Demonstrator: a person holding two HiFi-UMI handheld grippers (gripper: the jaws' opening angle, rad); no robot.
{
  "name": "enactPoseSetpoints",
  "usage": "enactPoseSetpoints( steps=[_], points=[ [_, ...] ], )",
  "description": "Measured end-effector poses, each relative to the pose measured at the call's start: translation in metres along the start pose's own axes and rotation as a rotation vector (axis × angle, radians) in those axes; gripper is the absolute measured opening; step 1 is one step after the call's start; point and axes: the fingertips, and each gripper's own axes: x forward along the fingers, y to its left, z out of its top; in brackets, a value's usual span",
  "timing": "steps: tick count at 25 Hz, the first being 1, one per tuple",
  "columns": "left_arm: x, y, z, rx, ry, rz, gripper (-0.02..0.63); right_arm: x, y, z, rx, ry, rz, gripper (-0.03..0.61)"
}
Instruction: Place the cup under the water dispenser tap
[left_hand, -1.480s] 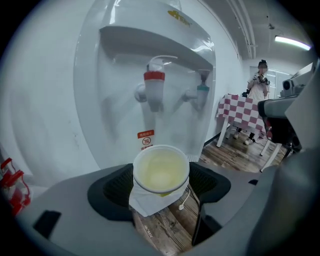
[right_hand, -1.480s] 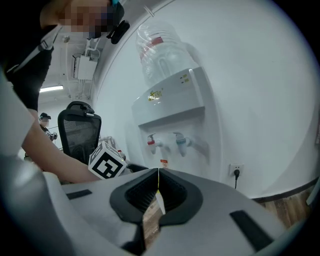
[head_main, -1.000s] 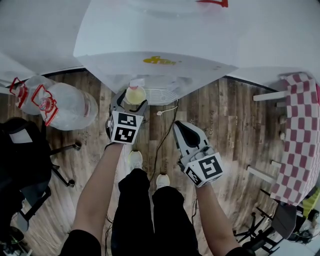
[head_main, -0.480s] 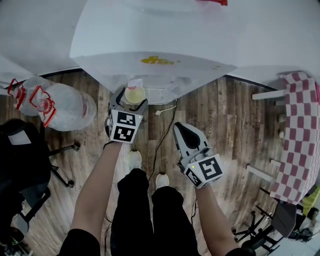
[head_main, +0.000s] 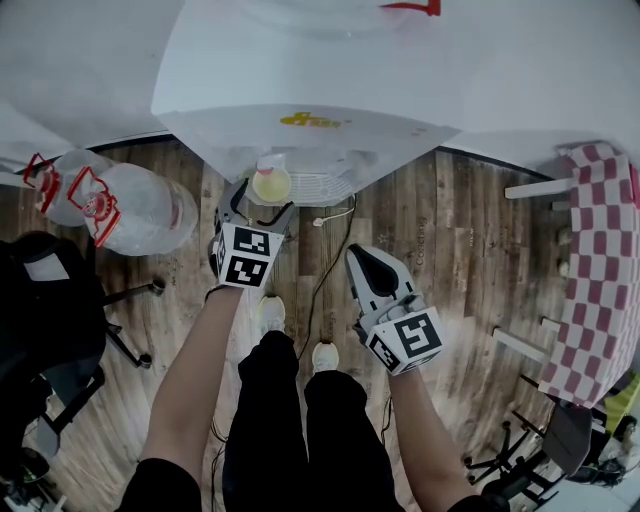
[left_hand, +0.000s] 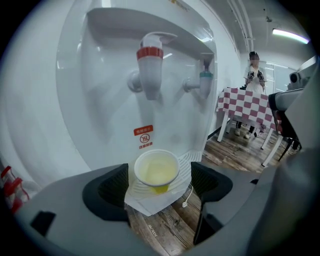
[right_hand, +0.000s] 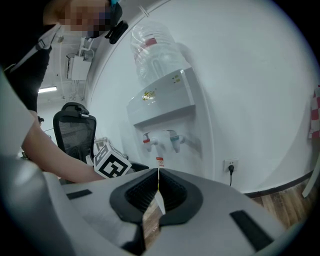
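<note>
drip tray (left_hand: 186, 164), cup (left_hand: 156, 170) inside its rim

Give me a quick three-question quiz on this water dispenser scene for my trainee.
1. True or false: the left gripper is clamped on the small white plastic cup of yellowish liquid.
2. The cup stands on the white ribbed drip tray below a tap. What colour is that tap's cap? A. teal B. red C. black
3. What does the right gripper hold?
Key: 1 false: its jaws have just been opening and stand clear of the cup between them. 2 B. 3 nothing; its jaws are shut together.
</note>
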Motion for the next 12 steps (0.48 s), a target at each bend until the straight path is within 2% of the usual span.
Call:
enactPoseSetpoints(
  steps=[7, 12],
  points=[
    [-0.044, -0.01, 0.019, -0.019, -0.026, 0.016, 0.38, -0.022, 0.014, 0.031, -0.006, -0.017, 0.021, 0.021],
    [-0.087, -0.024, 0.035, -0.032, -0.027, 0.025, 0.256, -0.045, 0.025, 0.054, -0.007, -0.026, 0.031, 0.021]
  ],
)
